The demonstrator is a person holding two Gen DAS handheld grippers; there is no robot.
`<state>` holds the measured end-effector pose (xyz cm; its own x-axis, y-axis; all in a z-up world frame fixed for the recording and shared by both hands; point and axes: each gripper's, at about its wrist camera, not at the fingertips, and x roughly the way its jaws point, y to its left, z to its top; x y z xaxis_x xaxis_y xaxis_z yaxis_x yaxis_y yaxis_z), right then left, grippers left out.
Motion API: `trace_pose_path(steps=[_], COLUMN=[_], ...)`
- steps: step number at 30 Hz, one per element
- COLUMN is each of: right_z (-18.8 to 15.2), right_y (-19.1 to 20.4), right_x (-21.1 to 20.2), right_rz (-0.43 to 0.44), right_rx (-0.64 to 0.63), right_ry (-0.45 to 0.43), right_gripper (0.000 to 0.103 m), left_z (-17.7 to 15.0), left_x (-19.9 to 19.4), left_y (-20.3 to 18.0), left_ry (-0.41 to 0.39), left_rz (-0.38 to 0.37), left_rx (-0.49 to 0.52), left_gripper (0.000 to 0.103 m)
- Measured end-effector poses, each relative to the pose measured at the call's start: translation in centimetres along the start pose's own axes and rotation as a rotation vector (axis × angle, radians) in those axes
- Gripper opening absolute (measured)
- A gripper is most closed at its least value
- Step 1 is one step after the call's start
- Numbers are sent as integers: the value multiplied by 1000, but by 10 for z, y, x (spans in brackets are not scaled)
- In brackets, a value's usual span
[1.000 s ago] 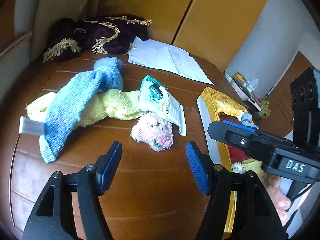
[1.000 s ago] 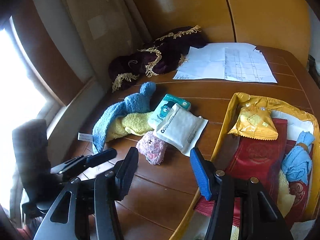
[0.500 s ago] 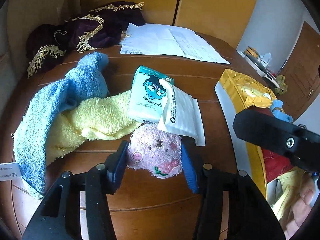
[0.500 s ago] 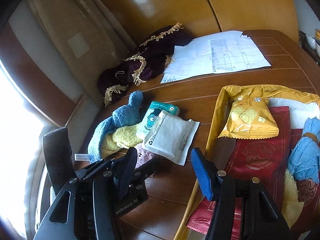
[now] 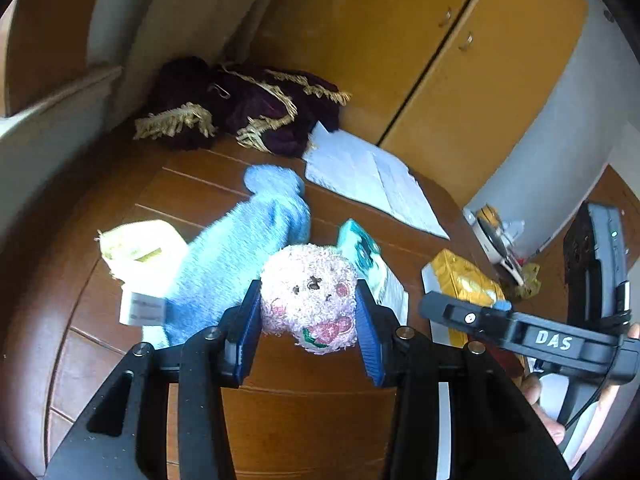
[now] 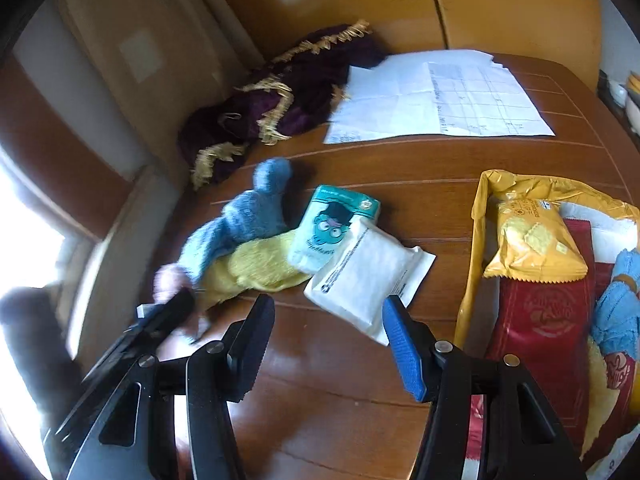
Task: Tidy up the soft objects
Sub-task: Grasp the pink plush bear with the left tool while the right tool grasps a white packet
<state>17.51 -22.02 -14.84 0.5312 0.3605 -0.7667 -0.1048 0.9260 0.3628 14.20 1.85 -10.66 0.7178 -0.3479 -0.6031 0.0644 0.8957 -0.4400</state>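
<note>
Surface: brown wooden table (image 6: pixel 420 168).
Resting on it: blue towel (image 6: pixel 244 220), yellow towel (image 6: pixel 256 268), tissue pack (image 6: pixel 332 232), white pouch (image 6: pixel 368 280), papers (image 6: pixel 436 96), fringed purple cloth (image 6: pixel 288 96).

Pink plush toy (image 5: pixel 310 298), fuzzy looped pile, between the left gripper (image 5: pixel 308 320) jaws. Jaw pads ribbed blue, rubbery-looking; gripper frame matt black plastic with small bright metal screws. Table (image 6: pixel 340 380) below both jaws: glossy varnished brown wood. Ahead of the right gripper (image 6: pixel 328 340) jaws: white packet (image 6: pixel 368 278), smooth matt film. Left of it, blue towel (image 6: pixel 240 224) and yellow towel (image 6: pixel 256 266), rough terry cloth. Right of the jaws, yellow snack bag (image 6: pixel 532 246), shiny foil. Far ahead: flat white paper sheets (image 6: pixel 436 96); purple cloth (image 6: pixel 288 96), velvety, gold fringe.
</note>
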Motion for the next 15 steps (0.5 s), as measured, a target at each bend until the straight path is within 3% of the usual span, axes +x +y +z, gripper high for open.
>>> trace_pose_path(steps=[2, 8, 15], right_z=[9, 22, 9], right_y=[5, 14, 22], right_x=[14, 50, 64], right_rz=[-54, -219, -286], right_rx=[27, 14, -67], right_ry=[22, 69, 95], right_gripper=[58, 59, 60], left_z=[2, 4, 2], left_x=[-6, -4, -4], left_y=[7, 11, 7], left_ry=[-33, -12, -19], left_rz=[21, 5, 10], left_rx=[-32, -48, -23], left_gripper=[41, 41, 42])
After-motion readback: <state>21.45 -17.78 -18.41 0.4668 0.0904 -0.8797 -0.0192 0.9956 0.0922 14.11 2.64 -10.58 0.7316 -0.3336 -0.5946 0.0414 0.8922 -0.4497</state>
